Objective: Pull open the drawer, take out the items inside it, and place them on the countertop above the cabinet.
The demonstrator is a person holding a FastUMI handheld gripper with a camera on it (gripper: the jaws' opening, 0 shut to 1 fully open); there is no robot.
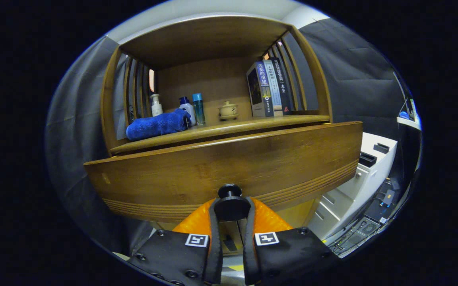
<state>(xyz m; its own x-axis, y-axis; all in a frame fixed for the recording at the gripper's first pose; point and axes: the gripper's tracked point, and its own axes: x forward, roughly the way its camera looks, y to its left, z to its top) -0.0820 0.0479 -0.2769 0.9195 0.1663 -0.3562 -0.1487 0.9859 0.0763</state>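
the hand-held gripper (pixel 231 206) has its two fingers (pixel 213 222) closed tight on the round black drawer knob (pixel 231 202), one pressing each side. the knob sits on the wide brown wooden drawer front (pixel 229 163), which stands out from the cabinet, partly open. on the wooden countertop (pixel 253 124) above lie a rolled blue towel (pixel 157 124), a white pump bottle (pixel 156 105), a white bottle with a blue cap (pixel 187 106), a slim teal bottle (pixel 198 108), a small beige lidded pot (pixel 228 110) and a row of upright books (pixel 268 89). a white drawer unit (pixel 356 186) stands well off beside the cabinet.
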